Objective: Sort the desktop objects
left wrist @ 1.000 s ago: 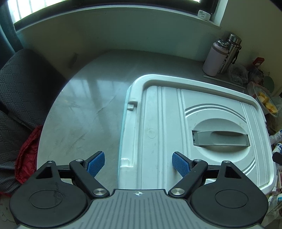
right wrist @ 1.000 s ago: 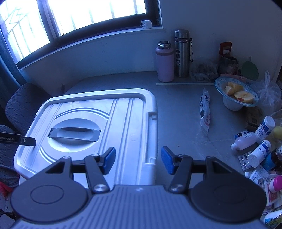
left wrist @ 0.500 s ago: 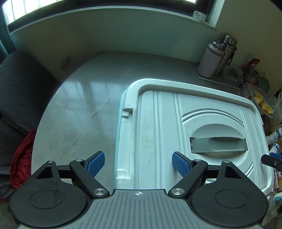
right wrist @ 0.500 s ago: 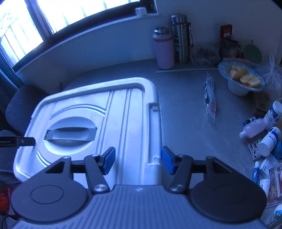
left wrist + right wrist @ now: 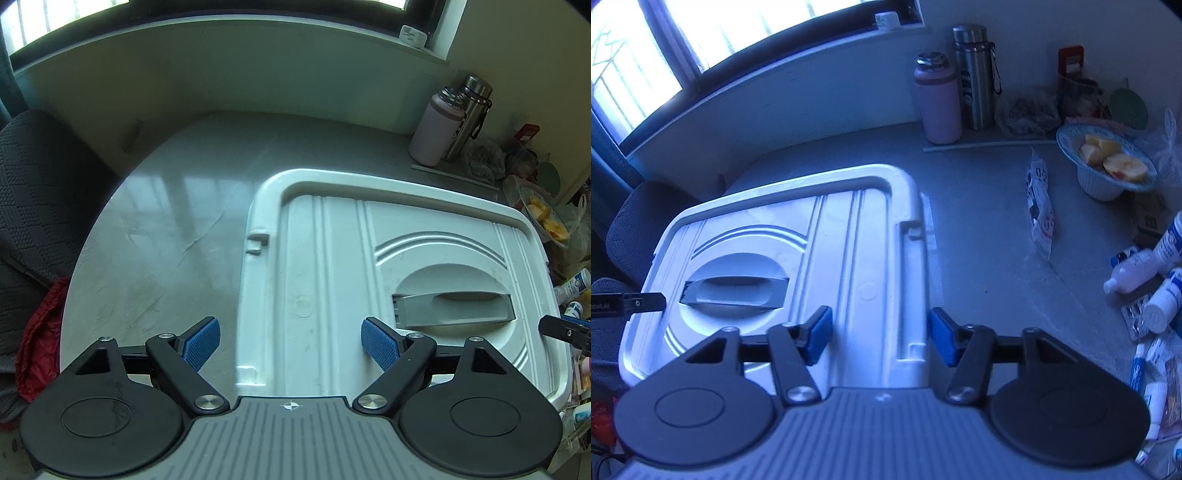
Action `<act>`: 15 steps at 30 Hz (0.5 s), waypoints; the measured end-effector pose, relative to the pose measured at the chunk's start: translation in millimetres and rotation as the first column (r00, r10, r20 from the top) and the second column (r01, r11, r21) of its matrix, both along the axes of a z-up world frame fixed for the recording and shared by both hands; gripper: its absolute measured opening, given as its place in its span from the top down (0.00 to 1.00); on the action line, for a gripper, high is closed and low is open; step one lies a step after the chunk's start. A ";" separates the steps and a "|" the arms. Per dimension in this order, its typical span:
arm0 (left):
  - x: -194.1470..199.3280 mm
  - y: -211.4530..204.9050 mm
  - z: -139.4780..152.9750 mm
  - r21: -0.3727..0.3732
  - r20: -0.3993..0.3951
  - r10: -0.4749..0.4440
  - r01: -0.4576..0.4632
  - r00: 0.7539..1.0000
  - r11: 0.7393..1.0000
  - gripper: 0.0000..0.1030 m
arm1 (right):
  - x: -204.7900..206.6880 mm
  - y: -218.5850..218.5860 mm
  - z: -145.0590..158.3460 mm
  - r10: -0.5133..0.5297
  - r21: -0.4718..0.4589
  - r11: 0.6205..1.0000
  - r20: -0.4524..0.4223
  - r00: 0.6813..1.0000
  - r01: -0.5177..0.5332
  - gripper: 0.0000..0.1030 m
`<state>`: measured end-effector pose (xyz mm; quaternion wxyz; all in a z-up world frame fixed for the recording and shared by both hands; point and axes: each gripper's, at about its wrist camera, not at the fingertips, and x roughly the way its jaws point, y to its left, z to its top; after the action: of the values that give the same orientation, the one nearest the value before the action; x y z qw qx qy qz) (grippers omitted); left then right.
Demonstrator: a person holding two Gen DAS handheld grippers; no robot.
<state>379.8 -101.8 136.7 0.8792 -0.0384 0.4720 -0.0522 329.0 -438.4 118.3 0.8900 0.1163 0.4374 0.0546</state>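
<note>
In the left wrist view, over the near left edge of the big white box lid (image 5: pixel 332 280): left gripper (image 5: pixel 291 341) wide apart, holding nothing. Looks hard, smooth and big; probably too wide for one pinch. Best grabbed by the grey handle (image 5: pixel 454 308) in the lid's middle, or by the rim.

In the right wrist view, over the lid's (image 5: pixel 831 240) near right edge: right gripper (image 5: pixel 882 339) wide apart too, nothing held. Right of the lid, loose on the desk: small white bottles (image 5: pixel 1137 267), pill packs (image 5: pixel 1136 317), a paper packet (image 5: pixel 1039 206). Light, probably slippery; bottles may roll.
</note>
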 end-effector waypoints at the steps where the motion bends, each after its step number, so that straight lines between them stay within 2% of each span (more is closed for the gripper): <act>1: 0.5 0.7 -0.9 -0.006 -0.001 0.000 0.000 1.000 1.000 0.21 | 1.6 1.8 1.2 0.005 -0.022 1.000 0.005 1.000 -0.005 0.53; 4: 2.3 2.7 -3.3 -0.023 -0.003 0.004 -0.004 1.000 1.000 0.28 | 7.5 8.1 4.0 0.016 -0.079 0.997 0.008 1.000 -0.016 0.57; 7: 4.8 2.2 -3.6 -0.017 0.004 0.012 -0.012 1.000 1.000 0.32 | 12.4 7.6 2.7 0.014 -0.080 0.997 0.007 1.000 -0.014 0.57; 15: 6.6 -0.5 -7.4 -0.008 0.018 0.019 -0.019 1.000 1.000 0.27 | 12.0 6.1 0.9 0.026 -0.081 0.996 0.013 1.000 -0.025 0.56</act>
<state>386.4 -102.3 129.3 0.8837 -0.0457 0.4635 -0.0459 340.9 -432.3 119.2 0.8964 0.0744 0.4343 0.0491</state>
